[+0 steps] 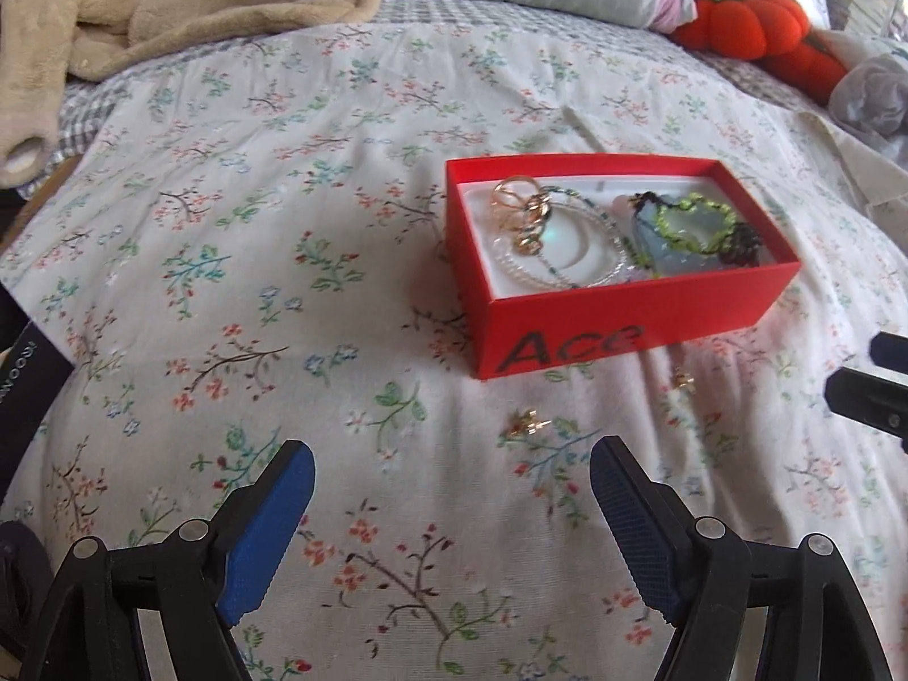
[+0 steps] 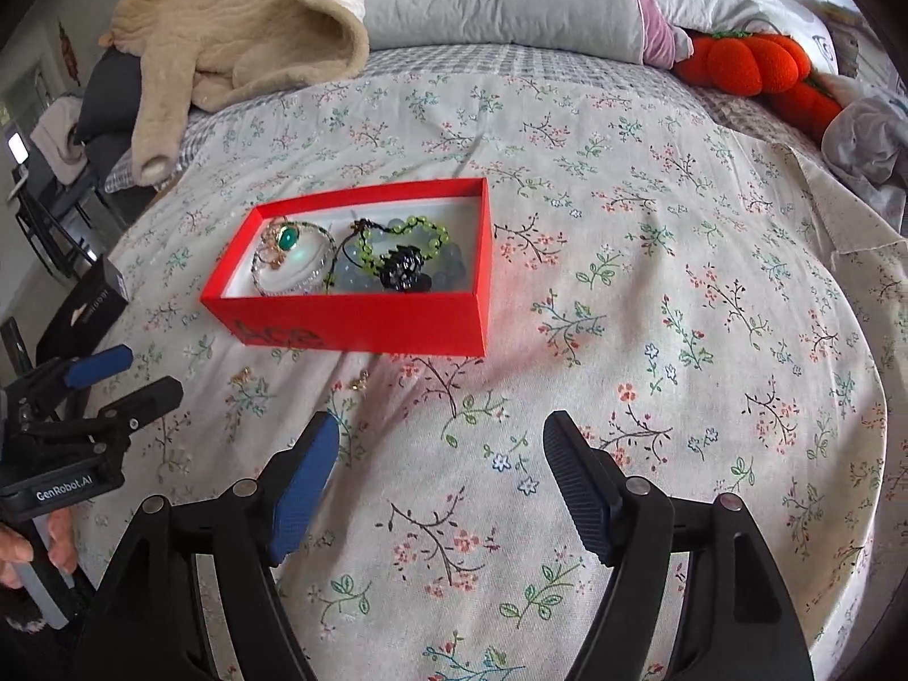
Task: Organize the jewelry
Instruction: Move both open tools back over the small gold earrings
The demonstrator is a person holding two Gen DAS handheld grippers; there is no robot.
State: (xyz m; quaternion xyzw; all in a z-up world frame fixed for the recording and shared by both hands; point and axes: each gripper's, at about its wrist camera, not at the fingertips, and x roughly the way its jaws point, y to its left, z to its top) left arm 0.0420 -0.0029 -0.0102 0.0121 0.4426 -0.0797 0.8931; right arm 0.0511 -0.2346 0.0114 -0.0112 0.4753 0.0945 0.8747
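- Fingers of the left gripper [image 1: 451, 468] and right gripper [image 2: 441, 442] stand apart, empty, over the bed [image 1: 284, 227].
- Left view: gold earring [image 1: 528, 421] lies just above them, below the red box [image 1: 618, 335]; I would pinch low, avoiding sheet.
- Right view alone shows the holding hand [image 2: 34, 553], lower left.

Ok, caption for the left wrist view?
Open left gripper over floral sheet, two earrings lying outside the red box.

Small gold pcs [image 1: 529, 423] by red box [image 1: 624, 335]: too tiny to ID.
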